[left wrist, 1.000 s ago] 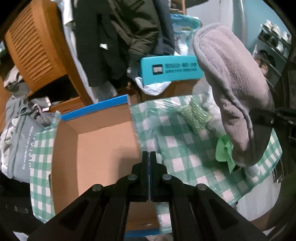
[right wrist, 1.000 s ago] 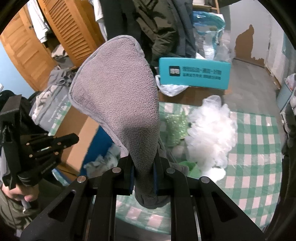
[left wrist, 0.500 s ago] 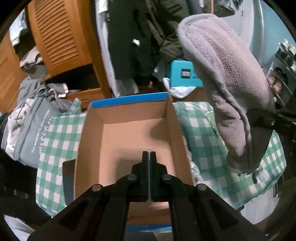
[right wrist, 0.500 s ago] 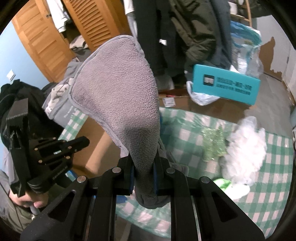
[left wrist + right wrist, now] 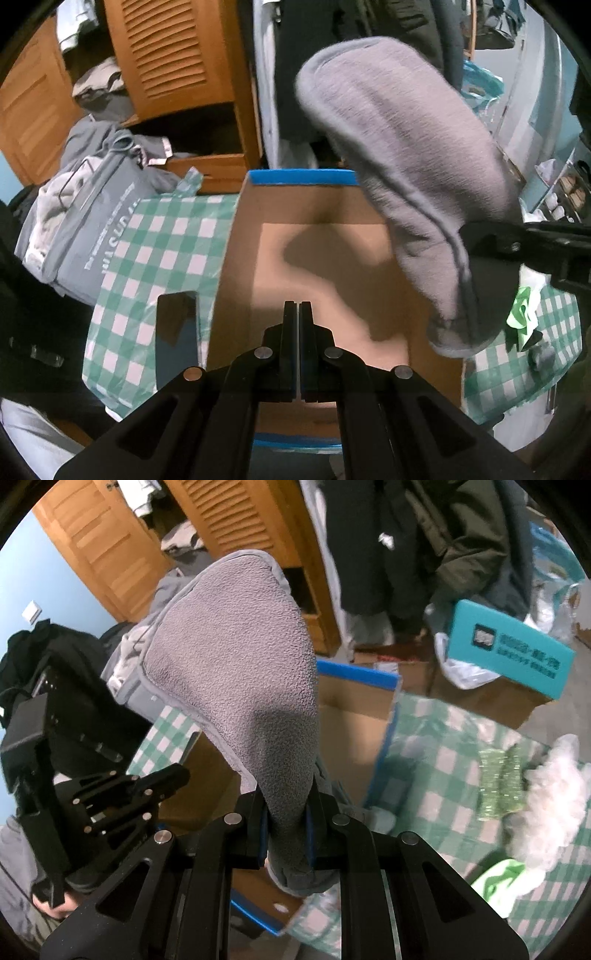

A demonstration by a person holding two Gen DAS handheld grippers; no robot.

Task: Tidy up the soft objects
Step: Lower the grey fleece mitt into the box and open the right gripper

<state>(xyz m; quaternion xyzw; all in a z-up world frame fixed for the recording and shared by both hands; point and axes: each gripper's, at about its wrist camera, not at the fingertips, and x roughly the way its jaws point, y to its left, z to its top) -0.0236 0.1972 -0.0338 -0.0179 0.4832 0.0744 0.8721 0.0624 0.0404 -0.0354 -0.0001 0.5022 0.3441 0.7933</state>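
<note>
- A table covered with a green-and-white checked plastic cloth [image 5: 159, 236] fills the lower scene, in a cluttered room with an orange louvred wooden wardrobe [image 5: 177, 55] behind it.
- An open brown cardboard box with blue-taped edges [image 5: 317, 236] sits on the cloth. Its floor looks bare, so by my reading nothing has been packed yet.
- A grey fleece slipper-shaped soft piece [image 5: 236, 672] is held up in the air, over the box's right side in the left wrist view. It is not yet inside the box.
- The right gripper [image 5: 286, 834] is clamped on the narrow lower end of that fleece piece, both pads pressing into it.
- The left gripper [image 5: 298, 347] points down into the box with its jaws closed together and nothing between them.
- A fluffy white heap of stuffing or thin plastic [image 5: 554, 797] lies on the cloth to the right of the box, still waiting.
- A bright green cloth or bag [image 5: 498, 882] lies crumpled near the table's front edge.
- A flat green knobbly scrubbing pad [image 5: 500, 782] lies just beside the white heap.
- Judgement: the task is at an early stage; one item is in transit, at least three remain.
</note>
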